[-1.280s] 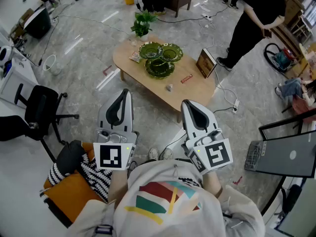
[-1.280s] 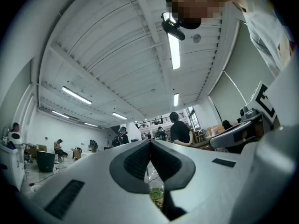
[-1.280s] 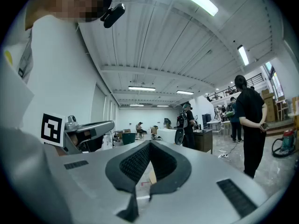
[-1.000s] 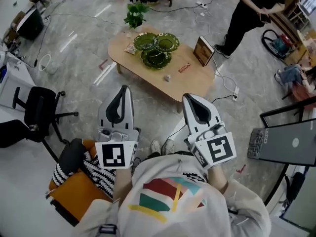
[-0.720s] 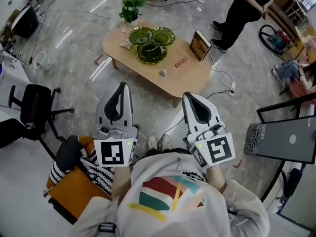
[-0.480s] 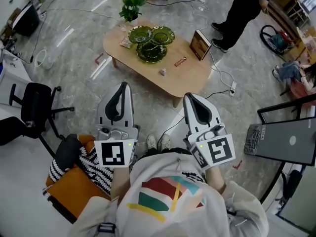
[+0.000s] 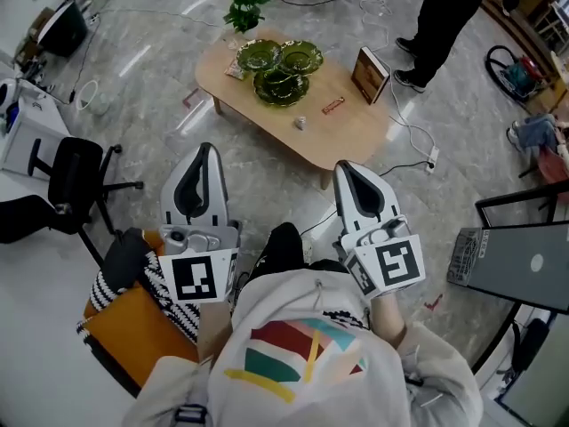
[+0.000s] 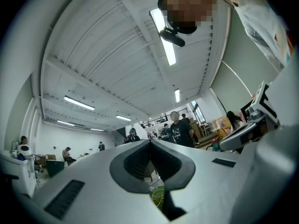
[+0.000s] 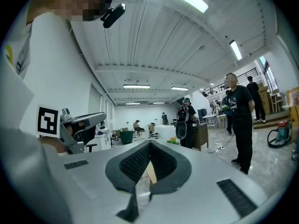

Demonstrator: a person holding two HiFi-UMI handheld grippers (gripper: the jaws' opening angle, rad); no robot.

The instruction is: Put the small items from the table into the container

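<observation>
We hold the left gripper (image 7: 201, 154) clenched and empty, well short of the wooden table (image 7: 356, 133). There, a packet (image 7: 236, 72), the green sectioned dish (image 7: 280, 69), a small pale item (image 7: 300, 123) and a red bar (image 7: 332, 106). Our right gripper (image 7: 347, 169) is clenched too, empty.

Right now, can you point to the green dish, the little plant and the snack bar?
green dish (image 7: 282, 85), head view, on the middle of its nearest bowl.
plant (image 7: 247, 9), head view, on its leaves.
snack bar (image 7: 332, 106), head view, on the middle of its wrapper.
</observation>
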